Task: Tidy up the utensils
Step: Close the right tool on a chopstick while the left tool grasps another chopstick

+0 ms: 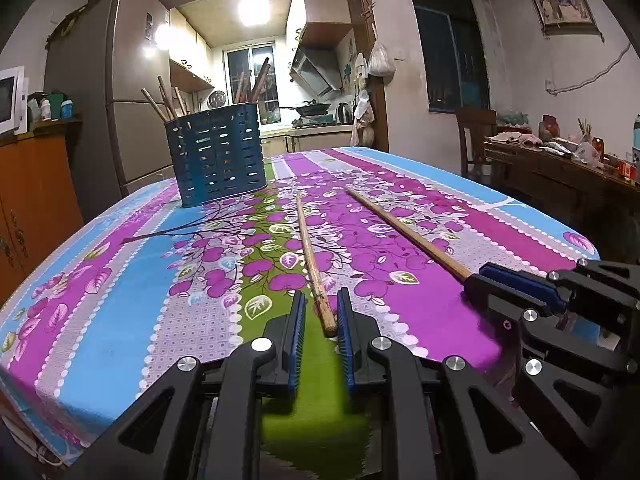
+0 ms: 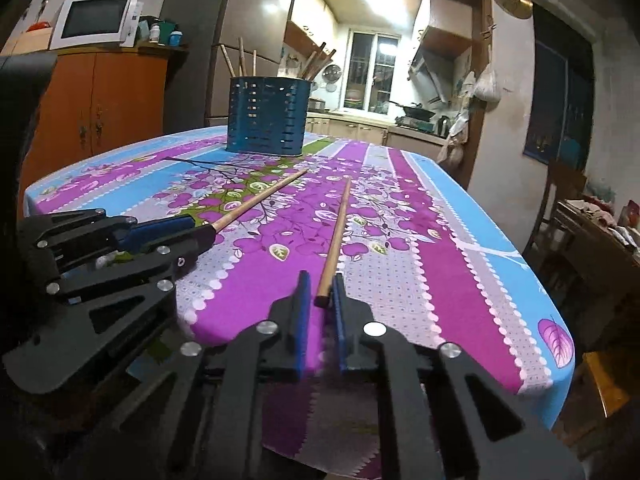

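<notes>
Chopsticks: two long wooden chopsticks lie on the desk, well apart, both pointing toward the holder.
Left chopstick point(image 1: 313, 264): thick end sits between the blue pads of the left hand-held gripper point(image 1: 320, 322), touching the right pad, with a gap to the left pad.
Left hand-held gripper: narrow, not yet clamped on the stick.
Right chopstick point(image 2: 335, 236): near end is between the fingers of the right hand-held gripper point(image 2: 320, 304).
Right hand-held gripper: closed down onto the stick's end; the left wrist view shows the tips pinched around it.
Holder: blue perforated metal utensil holder point(image 1: 218, 156) stands upright at the far side, more wooden sticks inside.
Desk: floral purple, blue and green tablecloth point(image 1: 120, 280) covers it.
</notes>
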The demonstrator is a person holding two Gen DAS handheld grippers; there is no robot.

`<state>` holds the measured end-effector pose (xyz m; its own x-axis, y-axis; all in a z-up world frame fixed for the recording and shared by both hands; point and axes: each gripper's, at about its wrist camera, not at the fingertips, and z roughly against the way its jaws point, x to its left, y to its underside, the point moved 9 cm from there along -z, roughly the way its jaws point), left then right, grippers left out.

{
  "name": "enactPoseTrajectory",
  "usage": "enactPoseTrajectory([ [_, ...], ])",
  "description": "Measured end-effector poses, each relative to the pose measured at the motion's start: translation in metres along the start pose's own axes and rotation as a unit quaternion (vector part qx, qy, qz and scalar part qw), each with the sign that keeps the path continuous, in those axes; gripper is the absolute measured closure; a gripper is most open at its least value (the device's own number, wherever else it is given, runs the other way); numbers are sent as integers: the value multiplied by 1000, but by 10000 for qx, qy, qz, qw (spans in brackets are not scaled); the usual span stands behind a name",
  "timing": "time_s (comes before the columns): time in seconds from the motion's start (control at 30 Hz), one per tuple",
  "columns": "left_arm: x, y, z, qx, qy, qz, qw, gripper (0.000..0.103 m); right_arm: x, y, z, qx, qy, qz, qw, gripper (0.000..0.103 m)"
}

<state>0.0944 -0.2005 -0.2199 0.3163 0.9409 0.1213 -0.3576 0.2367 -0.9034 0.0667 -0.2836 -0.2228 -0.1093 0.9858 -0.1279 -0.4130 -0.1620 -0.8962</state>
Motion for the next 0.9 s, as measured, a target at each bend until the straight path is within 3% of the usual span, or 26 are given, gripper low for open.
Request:
enactPoseTrajectory([
  [0.1, 2, 1, 0, -1, 22, -4, 10000, 93, -3, 0, 0, -15, -20, -251, 9997, 97],
  [0.4, 6, 2, 0, -42, 76, -44, 10000, 93, -8, -3, -6, -80, 30, -682, 9976, 96],
  [0.7, 9, 2, 0, -74, 61, -18, 10000, 93, -1, -6, -9, -7, 327, -293, 9990, 96],
  [0.9, 11, 1, 0, -110, 134, -49, 9998, 95, -1, -6, -7, -25, 297, -452, 9985, 98],
])
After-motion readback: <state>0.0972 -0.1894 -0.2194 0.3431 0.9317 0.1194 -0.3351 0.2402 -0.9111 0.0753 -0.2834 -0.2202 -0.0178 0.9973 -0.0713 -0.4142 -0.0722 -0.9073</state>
